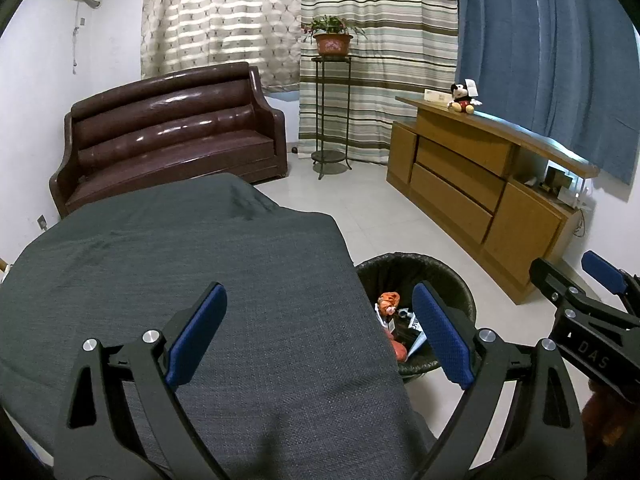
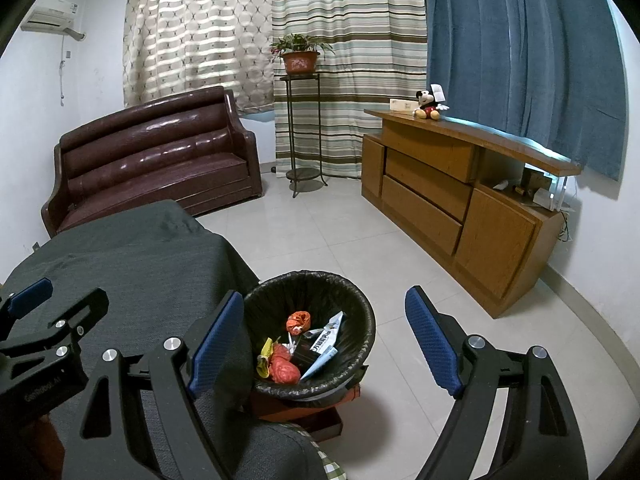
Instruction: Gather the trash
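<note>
A round bin with a black liner stands on the floor beside the grey-covered table. It holds trash: orange wrappers, a yellow scrap and white paper packaging. The bin also shows in the left wrist view, partly hidden by the table edge. My right gripper is open and empty, above the bin. My left gripper is open and empty, over the table's grey cloth near its right edge. The right gripper shows at the right of the left wrist view.
A brown leather sofa stands at the back left. A plant on a metal stand is by the curtains. A wooden sideboard with a Mickey toy lines the right wall. A reddish box sits under the bin.
</note>
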The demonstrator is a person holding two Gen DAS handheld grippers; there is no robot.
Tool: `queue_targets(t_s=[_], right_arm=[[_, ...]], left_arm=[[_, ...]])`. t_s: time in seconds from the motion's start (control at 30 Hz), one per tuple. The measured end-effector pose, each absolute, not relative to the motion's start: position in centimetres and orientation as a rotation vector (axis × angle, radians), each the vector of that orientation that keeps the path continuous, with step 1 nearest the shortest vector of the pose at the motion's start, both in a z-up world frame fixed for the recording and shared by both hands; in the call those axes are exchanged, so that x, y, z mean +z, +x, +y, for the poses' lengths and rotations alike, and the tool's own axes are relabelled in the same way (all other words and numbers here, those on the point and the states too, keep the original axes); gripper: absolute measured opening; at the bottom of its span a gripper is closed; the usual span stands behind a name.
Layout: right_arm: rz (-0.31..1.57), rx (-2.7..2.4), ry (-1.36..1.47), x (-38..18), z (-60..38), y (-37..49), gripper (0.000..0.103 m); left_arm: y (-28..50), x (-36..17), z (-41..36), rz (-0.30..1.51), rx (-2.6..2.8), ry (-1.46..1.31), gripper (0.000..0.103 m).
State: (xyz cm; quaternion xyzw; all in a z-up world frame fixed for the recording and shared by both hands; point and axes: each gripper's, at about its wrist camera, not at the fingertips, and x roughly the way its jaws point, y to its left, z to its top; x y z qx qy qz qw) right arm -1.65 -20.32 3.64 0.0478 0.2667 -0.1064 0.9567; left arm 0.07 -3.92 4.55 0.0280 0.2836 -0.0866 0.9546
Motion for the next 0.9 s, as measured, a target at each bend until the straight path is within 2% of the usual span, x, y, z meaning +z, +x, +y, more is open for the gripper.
queue_targets(t_s=[0.9], right_arm=[[0.542,-0.216,0.095,3.73,-20.33,-1.63,0.08]], left_arm=[[-0.24,4.44,-4.73,0.572,-0.185,0.058,0.092]])
